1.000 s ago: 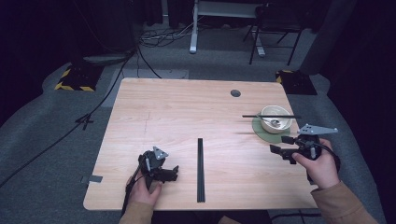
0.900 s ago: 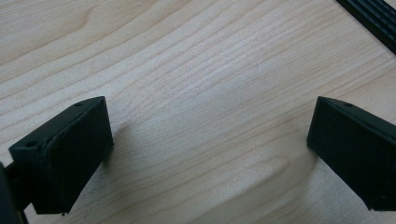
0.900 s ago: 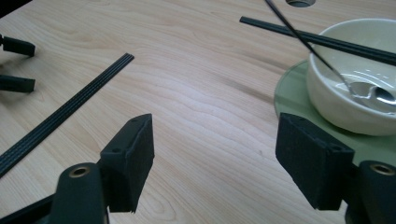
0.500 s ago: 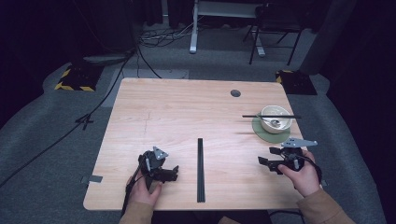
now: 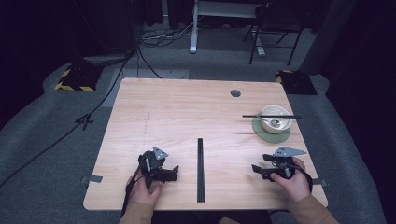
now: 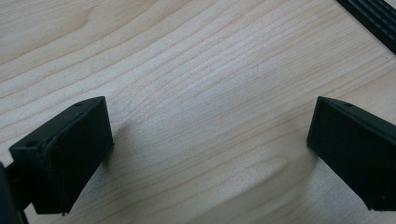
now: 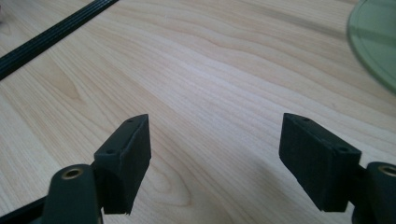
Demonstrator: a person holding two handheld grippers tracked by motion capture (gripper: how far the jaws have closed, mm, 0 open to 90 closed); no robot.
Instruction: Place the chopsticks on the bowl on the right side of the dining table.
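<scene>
Left gripper [image 5: 175, 171] rests low on the wooden table [image 5: 177, 112] near the front edge, just left of the black strip [image 5: 200, 169]. Its jaws stand wide apart over bare wood and hold nothing; in the left gripper view [image 6: 208, 149] a corner of the strip [image 6: 373, 16] shows at upper right, clear of the jaws.

Right gripper [image 5: 255, 169] sits near the front right of the table, pointing toward the strip and well apart from it. Its jaws are likewise spread and empty; the right gripper view [image 7: 215, 154] shows bare wood between them, the strip [image 7: 51, 33] at upper left and the edge of the green saucer [image 7: 373, 42] at upper right.

The strip lies flat, running front to back between the two grippers, touched by neither. Behind the right gripper, a pale bowl [image 5: 275, 116] sits on the green saucer [image 5: 266, 134], with a dark stick [image 5: 252, 115] laid across the bowl's rim.
</scene>
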